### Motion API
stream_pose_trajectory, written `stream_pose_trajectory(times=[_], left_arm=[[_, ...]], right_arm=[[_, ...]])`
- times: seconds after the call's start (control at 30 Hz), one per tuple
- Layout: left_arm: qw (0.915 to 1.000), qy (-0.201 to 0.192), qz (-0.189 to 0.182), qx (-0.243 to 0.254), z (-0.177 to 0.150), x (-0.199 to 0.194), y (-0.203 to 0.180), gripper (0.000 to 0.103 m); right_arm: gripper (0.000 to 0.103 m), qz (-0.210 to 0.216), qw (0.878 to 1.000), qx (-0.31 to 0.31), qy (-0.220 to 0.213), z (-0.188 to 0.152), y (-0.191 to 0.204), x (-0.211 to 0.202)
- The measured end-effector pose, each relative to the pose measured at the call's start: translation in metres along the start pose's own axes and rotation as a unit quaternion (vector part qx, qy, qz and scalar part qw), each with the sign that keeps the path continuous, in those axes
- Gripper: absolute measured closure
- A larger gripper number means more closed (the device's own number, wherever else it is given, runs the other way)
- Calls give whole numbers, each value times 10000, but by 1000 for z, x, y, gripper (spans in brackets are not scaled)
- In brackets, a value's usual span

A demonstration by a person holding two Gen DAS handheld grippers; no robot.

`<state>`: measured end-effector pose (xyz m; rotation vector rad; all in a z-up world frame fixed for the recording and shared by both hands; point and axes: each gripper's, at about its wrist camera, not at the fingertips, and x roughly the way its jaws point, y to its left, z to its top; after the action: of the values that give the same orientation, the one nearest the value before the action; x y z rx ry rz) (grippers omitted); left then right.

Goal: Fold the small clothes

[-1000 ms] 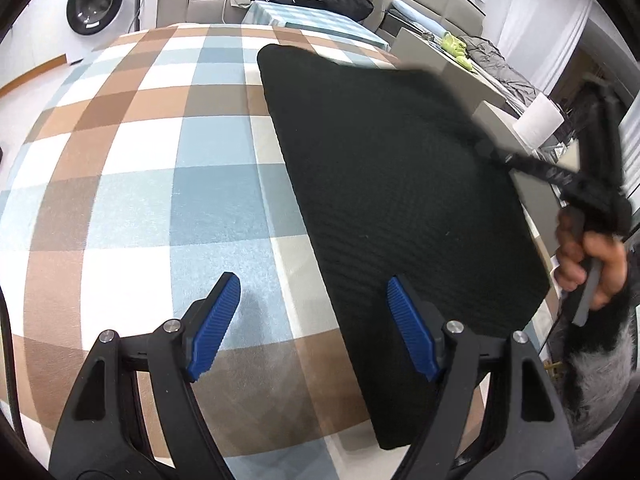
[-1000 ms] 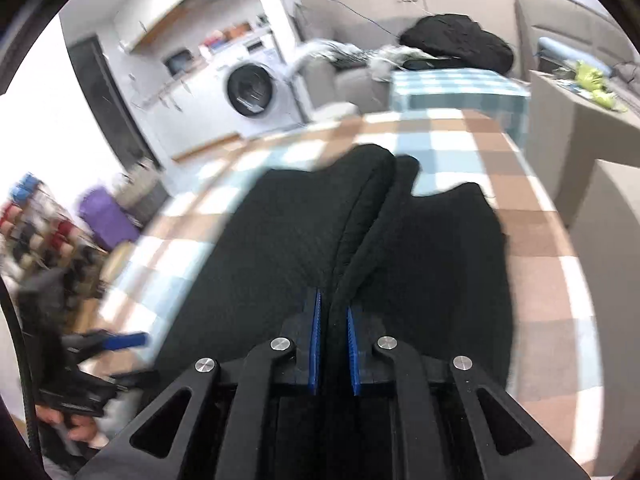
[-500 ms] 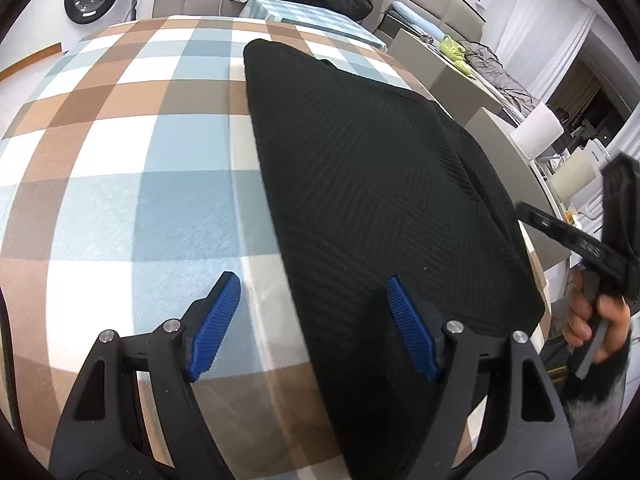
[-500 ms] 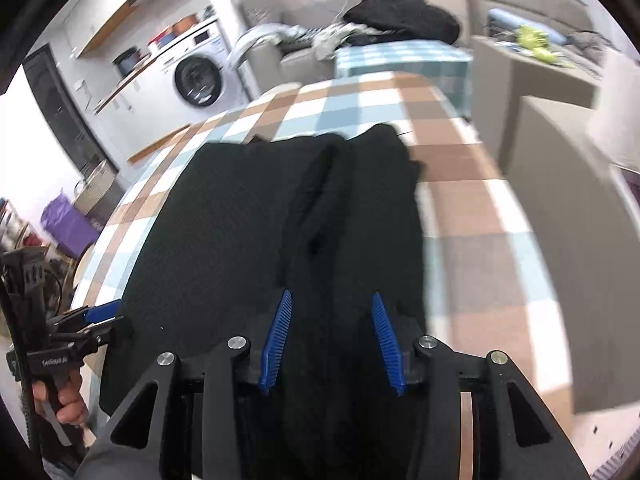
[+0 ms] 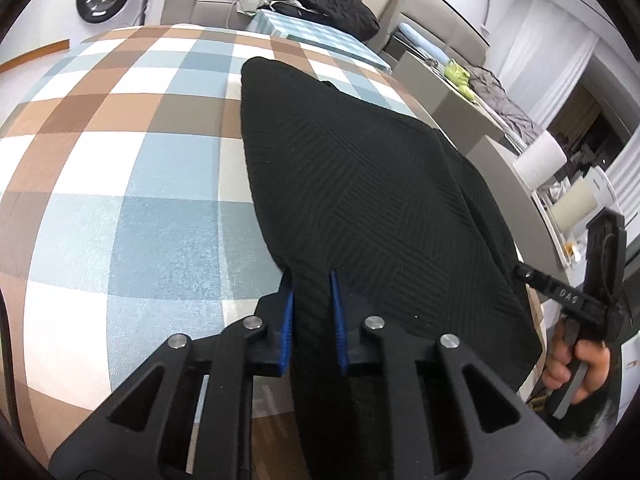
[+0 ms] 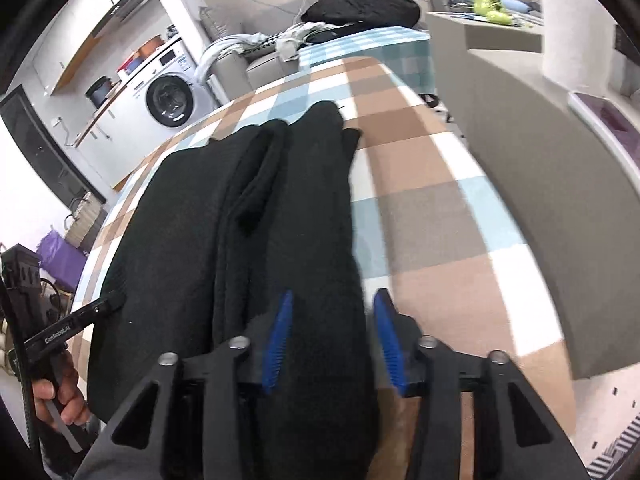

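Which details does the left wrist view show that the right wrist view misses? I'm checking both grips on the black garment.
Only the left wrist view shows the left gripper shut on the black garment's near edge. Only the right wrist view shows the right gripper open, and the bunched fold along the middle. Both show the garment on the checked tablecloth.

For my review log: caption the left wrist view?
Left gripper shut on black ribbed knit garment lying on checked tablecloth.

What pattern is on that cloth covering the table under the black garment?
The tablecloth is a large check of light blue, brown and white squares. The left wrist view shows it best.
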<state>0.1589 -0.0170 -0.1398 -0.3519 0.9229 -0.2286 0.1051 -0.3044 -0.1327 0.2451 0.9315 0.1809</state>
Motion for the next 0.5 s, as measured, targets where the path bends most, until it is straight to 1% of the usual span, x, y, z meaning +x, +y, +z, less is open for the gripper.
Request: stream_pose_trajectory(times=[0.1, 0.17, 0.3, 0.5], left_arm=[[10000, -38, 32, 8, 0, -2, 2, 90], [9999, -77, 69, 2, 1, -4, 4, 90], [9997, -156, 203, -41, 5, -10, 15, 90], [9980, -334, 484, -213, 18, -21, 48, 90]], right_arm=[[82, 85, 9999, -105, 30, 1, 10, 7], [83, 18, 9995, -314, 49, 1, 20, 10], [83, 166, 9990, -393, 101, 4, 33, 18], [83, 250, 9979, -577, 158, 13, 70, 39]])
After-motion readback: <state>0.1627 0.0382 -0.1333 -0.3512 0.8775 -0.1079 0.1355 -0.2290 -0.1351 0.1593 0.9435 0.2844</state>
